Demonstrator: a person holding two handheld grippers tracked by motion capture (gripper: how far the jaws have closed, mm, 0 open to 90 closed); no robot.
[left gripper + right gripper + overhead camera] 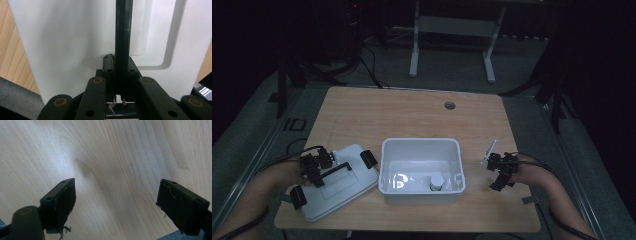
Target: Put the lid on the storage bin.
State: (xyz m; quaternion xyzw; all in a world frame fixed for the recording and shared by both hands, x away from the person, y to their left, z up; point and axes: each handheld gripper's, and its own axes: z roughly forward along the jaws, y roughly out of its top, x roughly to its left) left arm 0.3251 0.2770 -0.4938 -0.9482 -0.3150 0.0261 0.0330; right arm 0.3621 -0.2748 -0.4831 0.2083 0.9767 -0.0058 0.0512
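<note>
A white lid (337, 182) with a black handle (337, 170) across its top and black clips (368, 158) at its ends lies flat at the near left of the wooden table (412, 112), just beside an open white bin (421, 170). The high view shows the left gripper (319, 167) sitting over the lid at the handle, but it is too small and dark there to read the jaws. The left gripper view settles it: the two jaws are drawn together on the black handle (123, 37), which runs straight up between them against the lid's white surface (70, 45), with table wood at both edges. Inside the bin the high view shows a small white jar (436, 181) with a cap near the front wall, and a bright reflection on the floor beside it. To the right of the bin, apart from it, the right gripper (498, 170) hangs over bare wood. The right gripper view shows its jaws spread wide with nothing between them, just wood grain (112, 165) beneath. A round grommet hole (449, 105) sits near the table's far edge.
</note>
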